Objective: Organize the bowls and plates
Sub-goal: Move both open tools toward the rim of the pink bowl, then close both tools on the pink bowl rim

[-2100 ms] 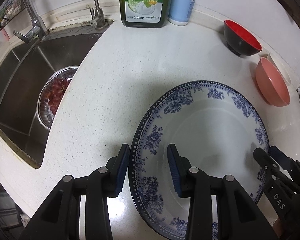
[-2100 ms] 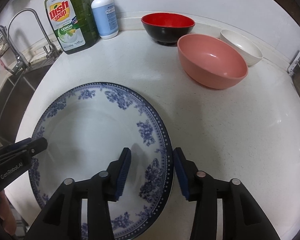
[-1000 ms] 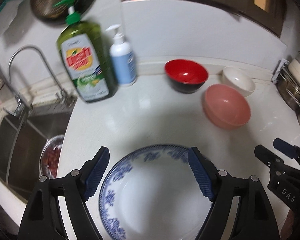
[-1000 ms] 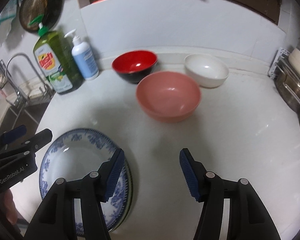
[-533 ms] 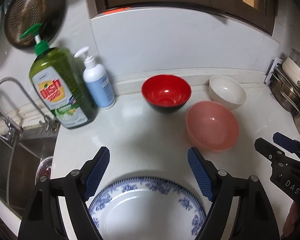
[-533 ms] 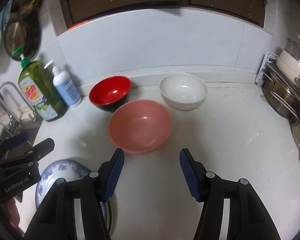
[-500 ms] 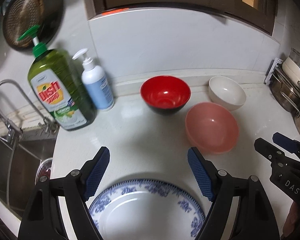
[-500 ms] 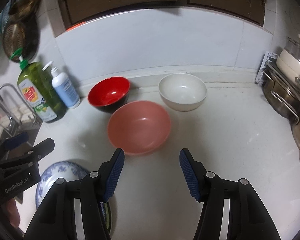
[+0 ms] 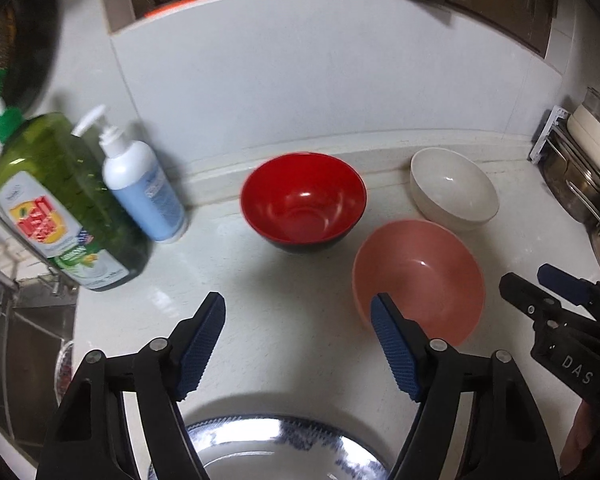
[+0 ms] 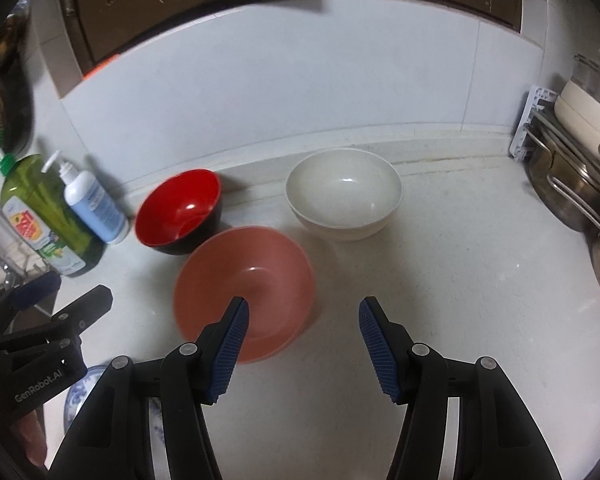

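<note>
Patterned plate cut off at bottom edge.

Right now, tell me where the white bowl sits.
The white bowl stands on the counter by the back wall, right of the red bowl, behind the pink bowl.

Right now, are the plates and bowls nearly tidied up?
Partly. The blue patterned plate lies flat on the counter, apparently put down. Both tongs hold nothing: the left tongs are closing on air, the right tongs are open. The red bowl, pink bowl and white bowl sit separately, unstacked.
</note>
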{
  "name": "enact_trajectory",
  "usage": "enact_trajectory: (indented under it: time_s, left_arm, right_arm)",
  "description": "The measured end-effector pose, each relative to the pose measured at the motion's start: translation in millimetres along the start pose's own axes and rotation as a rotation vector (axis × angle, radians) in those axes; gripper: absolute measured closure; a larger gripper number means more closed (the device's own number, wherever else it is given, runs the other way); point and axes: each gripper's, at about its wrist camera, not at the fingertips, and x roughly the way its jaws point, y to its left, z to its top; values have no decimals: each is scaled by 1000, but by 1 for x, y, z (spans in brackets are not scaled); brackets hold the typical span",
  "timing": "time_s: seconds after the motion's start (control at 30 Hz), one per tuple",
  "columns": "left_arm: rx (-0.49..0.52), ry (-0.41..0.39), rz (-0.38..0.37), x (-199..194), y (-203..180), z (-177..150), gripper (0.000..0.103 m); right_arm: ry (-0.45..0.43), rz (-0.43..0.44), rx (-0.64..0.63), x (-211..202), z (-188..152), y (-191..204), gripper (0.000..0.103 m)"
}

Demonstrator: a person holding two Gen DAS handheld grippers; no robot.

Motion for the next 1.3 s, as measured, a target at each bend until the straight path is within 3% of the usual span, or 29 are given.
enact_trajectory:
  time_s: [0.33,0.53,0.87,1.0,1.13,1.3]
  left_arm:
    - [27,86,-63,49,-15,11,50]
    - [28,134,-101,72,-24,10,57]
    - [7,203,-143,93,-32,10,80]
    - [-5,218,-157,96,-33,9,89]
    - [-14,222,-160,99,-34,8,93]
    - [-9,220,-152,95,-33,7,93]
  right_arm:
    - [109,26,50,51,10,-6,47]
    - [156,39,59,70,8,-6,60]
    - [186,28,45,80,4,-4,73]
    - [198,29,46,83,4,-5,82]
    - [214,39,62,87,4,-7,91]
    - [216,30,58,87,3,-7,91]
